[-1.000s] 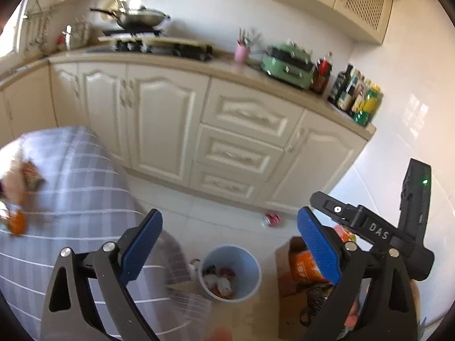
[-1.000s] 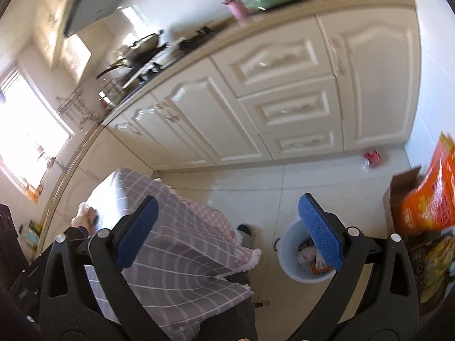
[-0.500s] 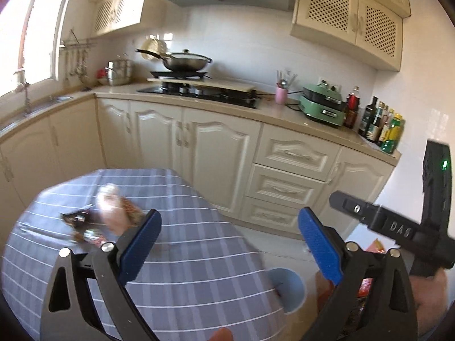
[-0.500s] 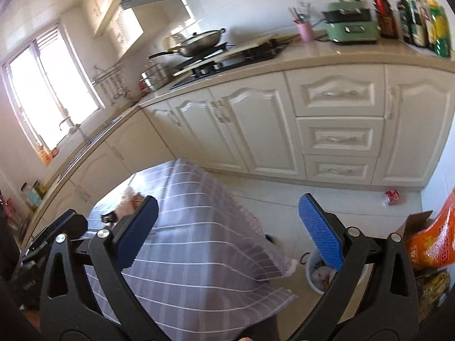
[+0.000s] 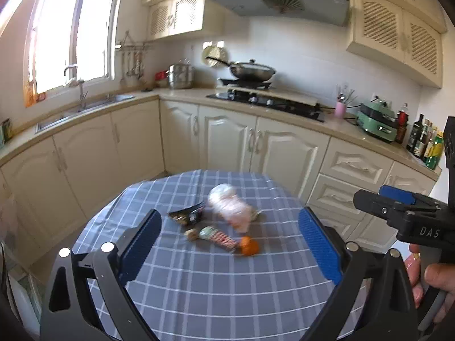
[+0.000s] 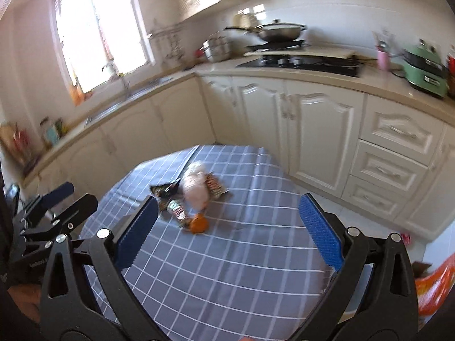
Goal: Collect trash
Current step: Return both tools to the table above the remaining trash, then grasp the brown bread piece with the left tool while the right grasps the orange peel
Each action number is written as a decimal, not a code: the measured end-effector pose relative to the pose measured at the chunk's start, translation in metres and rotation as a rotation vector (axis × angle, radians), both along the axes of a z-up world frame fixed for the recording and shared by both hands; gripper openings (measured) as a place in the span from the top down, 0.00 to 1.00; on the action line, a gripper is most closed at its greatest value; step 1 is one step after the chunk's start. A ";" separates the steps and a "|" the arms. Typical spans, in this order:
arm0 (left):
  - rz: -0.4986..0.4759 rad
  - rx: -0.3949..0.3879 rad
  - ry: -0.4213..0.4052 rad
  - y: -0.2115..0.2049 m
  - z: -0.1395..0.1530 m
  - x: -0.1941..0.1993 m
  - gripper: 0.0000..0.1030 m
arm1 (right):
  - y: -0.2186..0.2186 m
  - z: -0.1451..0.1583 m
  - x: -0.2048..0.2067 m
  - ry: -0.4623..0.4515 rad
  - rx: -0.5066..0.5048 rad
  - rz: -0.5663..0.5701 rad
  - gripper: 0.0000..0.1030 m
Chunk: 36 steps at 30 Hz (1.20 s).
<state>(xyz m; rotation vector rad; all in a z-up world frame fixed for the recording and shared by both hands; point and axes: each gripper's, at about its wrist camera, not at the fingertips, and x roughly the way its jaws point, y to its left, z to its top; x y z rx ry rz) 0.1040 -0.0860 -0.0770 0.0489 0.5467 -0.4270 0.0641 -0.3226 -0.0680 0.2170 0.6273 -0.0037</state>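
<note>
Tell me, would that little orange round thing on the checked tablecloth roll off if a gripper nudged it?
Probably. The orange round thing looks ball-like, so a sideways nudge could send it rolling across the flat tablecloth. It lies against a striped wrapper, which might stop it on that side. It is blurred, so firmness is hard to judge.

A checked grey-blue cloth (image 5: pixel 216 278) with a matt weave covers the table; on it lie a crinkled clear plastic bag (image 5: pixel 230 207), a glossy dark foil wrapper (image 5: pixel 186 215) beside the bag and a smooth orange cap (image 5: pixel 249 246). Behind the cloth, cream cabinet doors (image 5: pixel 284 153) look satin-painted, and the wok (image 5: pixel 251 71) is shiny metal. The gripper pads (image 5: pixel 318 248) are ribbed blue rubber on matt black plastic.
</note>
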 end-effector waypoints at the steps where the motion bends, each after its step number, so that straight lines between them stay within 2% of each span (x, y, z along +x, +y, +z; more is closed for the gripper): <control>1: 0.009 0.002 0.007 0.006 -0.004 0.005 0.08 | 0.007 -0.005 0.007 0.015 -0.013 0.018 0.06; 7: 0.037 0.038 0.042 0.031 -0.039 0.033 0.08 | 0.032 -0.030 0.041 0.079 -0.053 0.076 0.06; 11: 0.040 0.050 0.102 0.035 -0.068 0.059 0.08 | 0.036 -0.056 0.061 0.138 -0.059 0.100 0.06; 19: 0.053 0.084 0.204 0.023 -0.127 0.112 0.08 | 0.042 -0.106 0.087 0.255 -0.067 0.150 0.20; 24: 0.068 0.085 0.233 0.023 -0.142 0.133 0.09 | 0.050 -0.123 0.099 0.281 -0.070 0.198 0.23; 27: 0.063 0.094 0.251 0.019 -0.147 0.142 0.09 | 0.057 -0.134 0.109 0.299 -0.086 0.219 0.34; 32: 0.034 0.112 0.310 0.009 -0.156 0.155 0.35 | 0.062 -0.146 0.117 0.297 -0.117 0.219 0.42; 33: 0.029 0.114 0.328 0.008 -0.159 0.158 0.42 | 0.064 -0.147 0.117 0.291 -0.130 0.226 0.49; 34: 0.033 0.115 0.324 0.008 -0.159 0.158 0.50 | 0.066 -0.147 0.116 0.287 -0.146 0.231 0.61; 35: 0.025 0.111 0.325 0.008 -0.159 0.157 0.63 | 0.067 -0.147 0.116 0.284 -0.152 0.237 0.67; 36: 0.019 0.118 0.325 0.006 -0.159 0.156 0.70 | 0.067 -0.147 0.115 0.283 -0.148 0.243 0.69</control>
